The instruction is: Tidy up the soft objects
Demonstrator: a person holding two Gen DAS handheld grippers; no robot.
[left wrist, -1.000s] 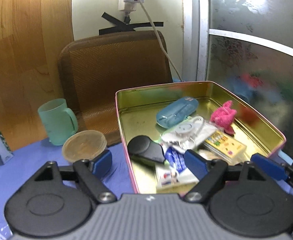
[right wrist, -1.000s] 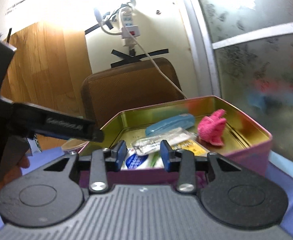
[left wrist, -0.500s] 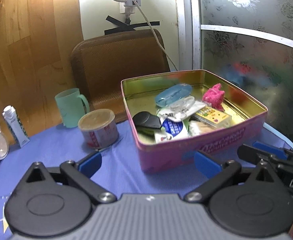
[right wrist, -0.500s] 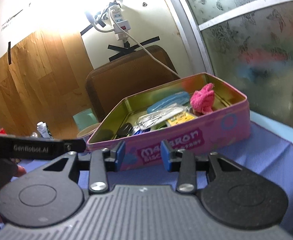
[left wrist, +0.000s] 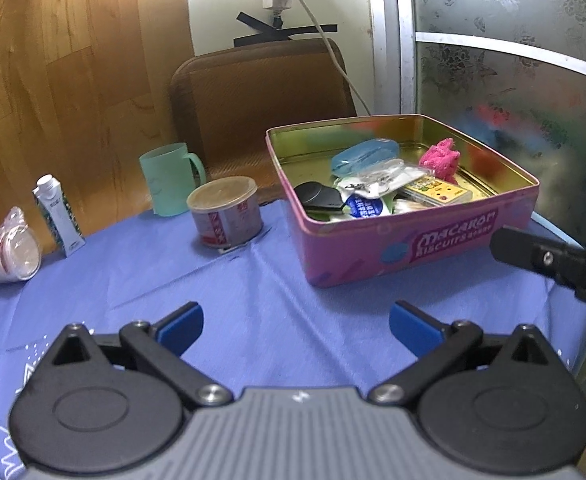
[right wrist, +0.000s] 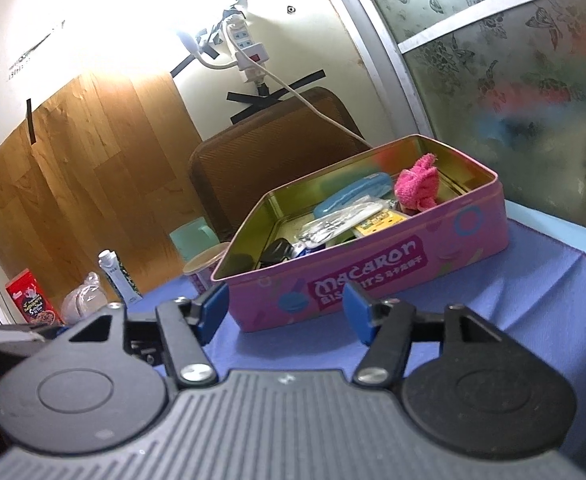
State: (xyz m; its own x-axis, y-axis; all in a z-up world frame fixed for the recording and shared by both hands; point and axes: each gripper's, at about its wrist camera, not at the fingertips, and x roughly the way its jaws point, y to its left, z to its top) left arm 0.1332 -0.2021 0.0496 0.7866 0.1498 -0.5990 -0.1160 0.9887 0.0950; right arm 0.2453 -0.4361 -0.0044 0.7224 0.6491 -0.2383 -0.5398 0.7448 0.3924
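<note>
A pink biscuit tin [left wrist: 445,240] [right wrist: 373,272] stands open on the blue tablecloth. Inside lie a pink fluffy cloth [left wrist: 440,158] [right wrist: 417,186], a light blue case [left wrist: 363,156] [right wrist: 351,200], a black pouch [left wrist: 319,196], a clear packet [left wrist: 377,178] and a yellow card box [left wrist: 437,192]. My left gripper [left wrist: 295,326] hangs open over the cloth, well short of the tin, with nothing between its fingers. My right gripper [right wrist: 285,312] faces the tin's front wall; its jaws are opening and hold nothing. Its black body shows at the right of the left wrist view.
Left of the tin stand a lidded can [left wrist: 225,212], a green mug [left wrist: 169,178], a small carton [left wrist: 57,216] and a plastic-wrapped item [left wrist: 7,248]. A red box [right wrist: 31,300] sits far left. A brown chair back [left wrist: 261,100] rises behind the table.
Both grippers have drawn back from over the tin to in front of it. The left jaws have spread to full width, and the right jaws have widened.
</note>
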